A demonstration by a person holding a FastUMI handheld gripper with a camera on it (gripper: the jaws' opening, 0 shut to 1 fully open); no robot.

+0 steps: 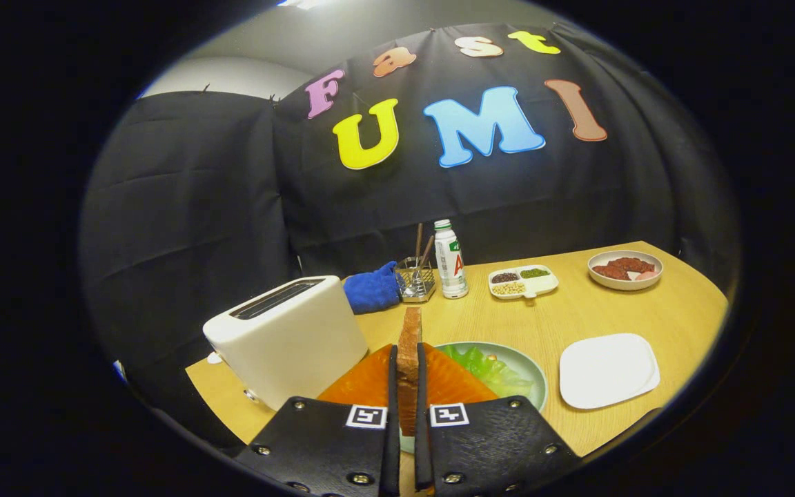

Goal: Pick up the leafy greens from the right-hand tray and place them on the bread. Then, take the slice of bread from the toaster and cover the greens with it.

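Gripper (408, 386): we see its fingers clamped on an upright bread slice (409, 345).
Below: leafy greens (487, 366) on a green plate (532, 376).
Left: toaster (287, 338).

Even overhead light, soft shadows on the table (577, 310), sharp focus, strong fisheye bending toward the edges.

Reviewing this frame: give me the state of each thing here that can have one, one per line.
Gripper: shut on the brown bread slice, held upright on edge.
White toaster: slots look empty.
Pale green plate: holds leafy greens.
White square plate: bare.
White bottle: upright, capped.
White divided tray: compartments filled.
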